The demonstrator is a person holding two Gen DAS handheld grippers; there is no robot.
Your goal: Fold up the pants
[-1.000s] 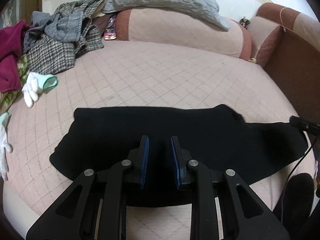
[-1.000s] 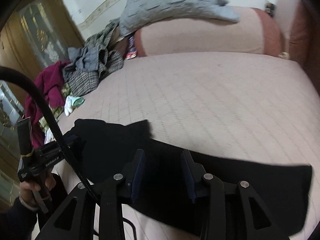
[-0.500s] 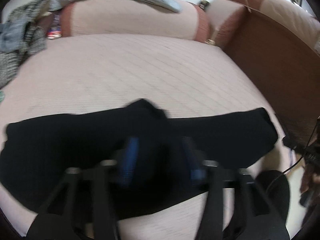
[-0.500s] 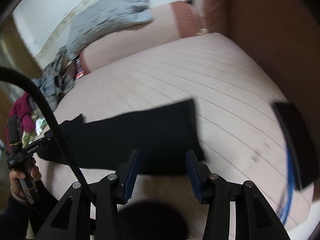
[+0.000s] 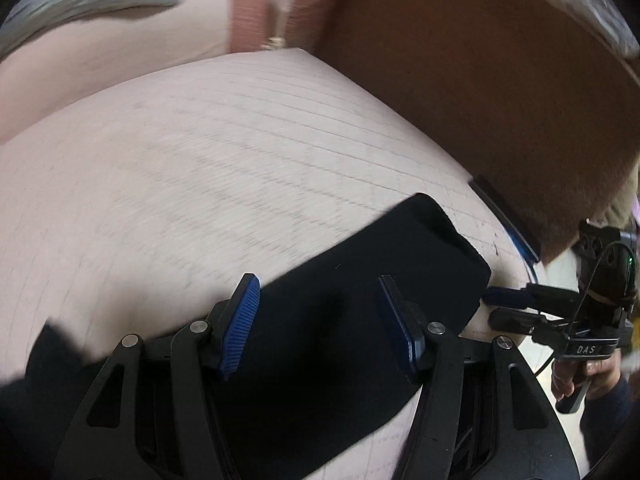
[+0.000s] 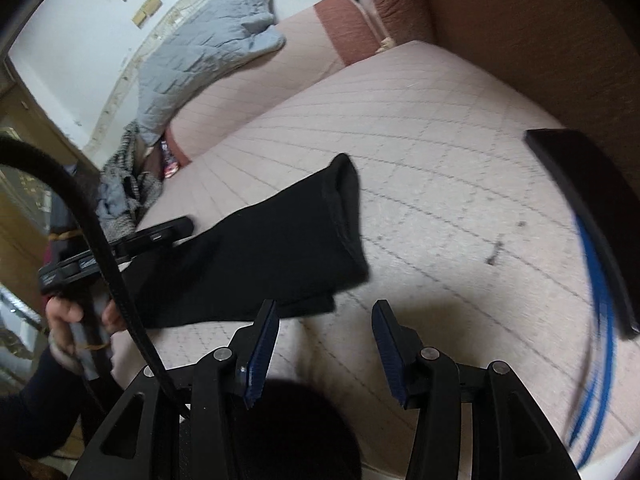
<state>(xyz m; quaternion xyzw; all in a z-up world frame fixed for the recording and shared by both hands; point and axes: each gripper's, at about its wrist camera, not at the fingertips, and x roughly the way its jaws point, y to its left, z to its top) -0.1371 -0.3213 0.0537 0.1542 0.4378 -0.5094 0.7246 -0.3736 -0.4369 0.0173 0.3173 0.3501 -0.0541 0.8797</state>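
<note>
Right wrist view takes in the pink quilted mattress (image 6: 440, 152), its bolster at the far end under a grey quilted blanket (image 6: 200, 60); the black pants (image 6: 260, 256) lie flat across the near part of the mattress, the leg end toward the brown bed frame (image 6: 540, 40); a black phone (image 6: 588, 216) with a blue cable (image 6: 596, 300) rests by the right edge; the right gripper (image 6: 324, 344) hovers over bare mattress just past the leg end, jaws part open, having just widened, nothing between them. In the left wrist view the left gripper (image 5: 320, 320) hangs above the dark cloth, jaws wide, having just spread, pads off the fabric.
</note>
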